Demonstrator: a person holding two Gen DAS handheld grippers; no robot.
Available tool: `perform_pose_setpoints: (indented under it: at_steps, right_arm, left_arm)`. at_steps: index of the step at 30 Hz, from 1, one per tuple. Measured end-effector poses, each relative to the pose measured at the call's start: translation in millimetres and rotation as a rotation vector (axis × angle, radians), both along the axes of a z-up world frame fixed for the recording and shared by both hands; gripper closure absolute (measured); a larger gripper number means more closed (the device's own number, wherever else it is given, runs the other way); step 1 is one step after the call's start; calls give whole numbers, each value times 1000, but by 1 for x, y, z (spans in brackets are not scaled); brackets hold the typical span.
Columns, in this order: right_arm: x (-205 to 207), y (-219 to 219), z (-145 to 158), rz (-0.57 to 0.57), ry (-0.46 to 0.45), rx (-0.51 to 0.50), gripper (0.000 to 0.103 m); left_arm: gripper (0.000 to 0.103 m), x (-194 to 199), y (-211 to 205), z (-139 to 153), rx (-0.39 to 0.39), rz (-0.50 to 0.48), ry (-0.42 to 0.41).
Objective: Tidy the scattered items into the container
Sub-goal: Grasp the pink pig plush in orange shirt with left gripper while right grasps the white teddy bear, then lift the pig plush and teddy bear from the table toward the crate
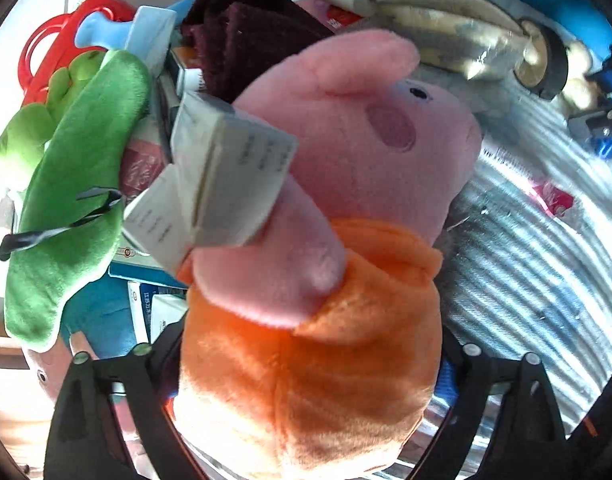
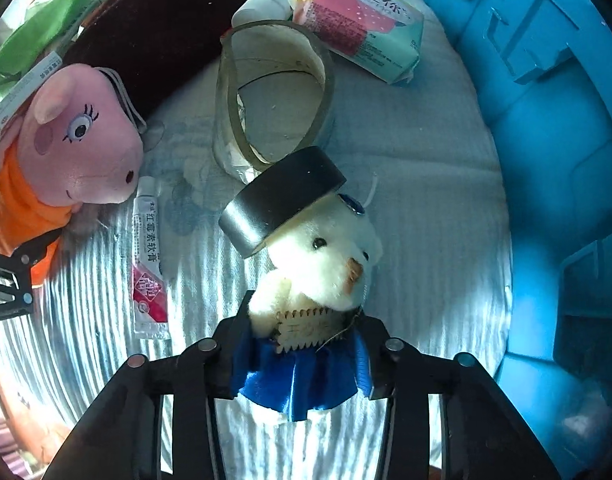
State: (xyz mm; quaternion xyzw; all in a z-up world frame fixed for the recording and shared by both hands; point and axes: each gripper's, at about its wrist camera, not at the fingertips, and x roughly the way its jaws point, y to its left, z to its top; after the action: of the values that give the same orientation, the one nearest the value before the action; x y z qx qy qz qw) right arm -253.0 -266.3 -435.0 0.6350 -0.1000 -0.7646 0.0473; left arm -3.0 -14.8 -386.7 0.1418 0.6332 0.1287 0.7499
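My left gripper is shut on the pink pig plush in an orange dress, with a paper tag on its arm. The same pig shows at the left of the right wrist view. My right gripper is shut on a small white teddy bear in a blue skirt. A black tape roll rests against the bear's head. The blue plastic container stands at the right.
On the striped cloth lie a large clear tape roll, an ointment tube, a tissue pack and a white bottle. A green plush, dark red cloth, red scissors and boxes crowd the left.
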Motion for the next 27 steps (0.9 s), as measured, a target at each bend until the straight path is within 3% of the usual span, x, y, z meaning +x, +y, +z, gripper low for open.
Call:
perform_pose_setpoints:
  at_steps: [10,17,27]
  right_arm:
    - [0,4,18,-30,22,-37,67]
    - [1,12,37,-47,54,-39,67]
    - [0,18,76,-59,116,-46,67]
  left_arm:
    - [21,-17,2,40,-274,112,-101]
    - [21,-33,-9,74,-326,115,-194]
    - [21,-61,-21,111,-285,130,-249]
